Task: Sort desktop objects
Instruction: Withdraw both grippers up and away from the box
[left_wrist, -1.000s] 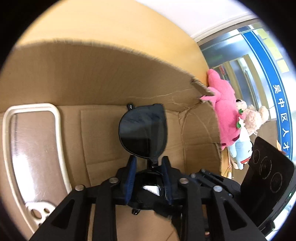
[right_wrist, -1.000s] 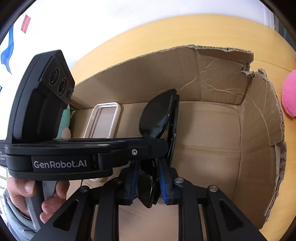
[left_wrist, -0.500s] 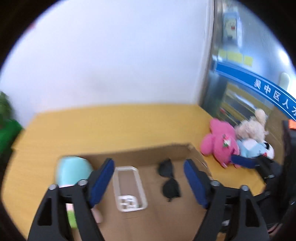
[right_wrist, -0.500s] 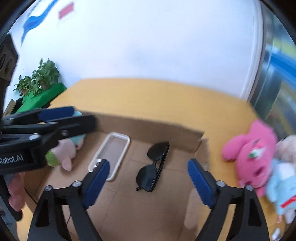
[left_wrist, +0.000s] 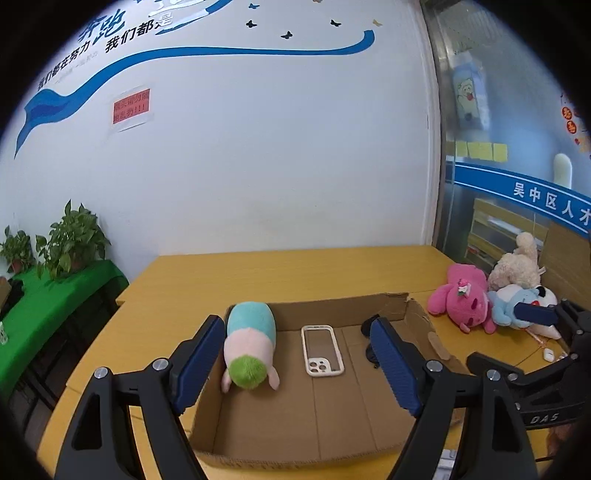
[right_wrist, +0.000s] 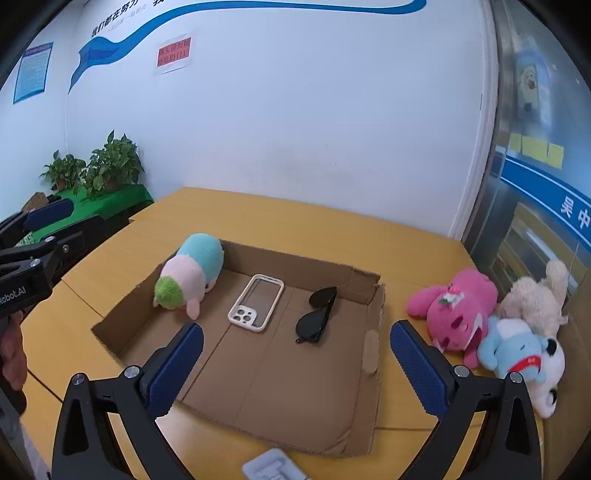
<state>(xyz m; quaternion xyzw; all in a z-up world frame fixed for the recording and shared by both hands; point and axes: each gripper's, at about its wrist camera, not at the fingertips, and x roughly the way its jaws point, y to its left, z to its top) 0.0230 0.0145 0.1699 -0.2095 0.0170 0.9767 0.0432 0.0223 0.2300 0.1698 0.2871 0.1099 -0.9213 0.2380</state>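
Nearest the cameras, both tools are empty. The left gripper (left_wrist: 297, 360) stands with its jaws spread and nothing between them; the right gripper (right_wrist: 295, 363) has just been opening and now stands wider still, also holding nothing. Both hang above the near edge of the cardboard box (right_wrist: 236, 413), and the main risk at this end is a low sweep: a finger could catch the thin near wall and drag the whole box across the wooden table (right_wrist: 66, 332).

Inside the box lie three sorted things. The sunglasses (right_wrist: 317, 314) rest folded to the right, just beside the torn right wall, where a careless pass could tip them out or scratch a lens. The phone case (right_wrist: 256, 302) lies flat in the middle. The green-headed plush (right_wrist: 190, 275) leans on the left wall and may roll over it if nudged.

Further right, outside the box, the pink plush (right_wrist: 454, 306) lies in a tight heap with other soft toys; a grab there probably snags two at once.
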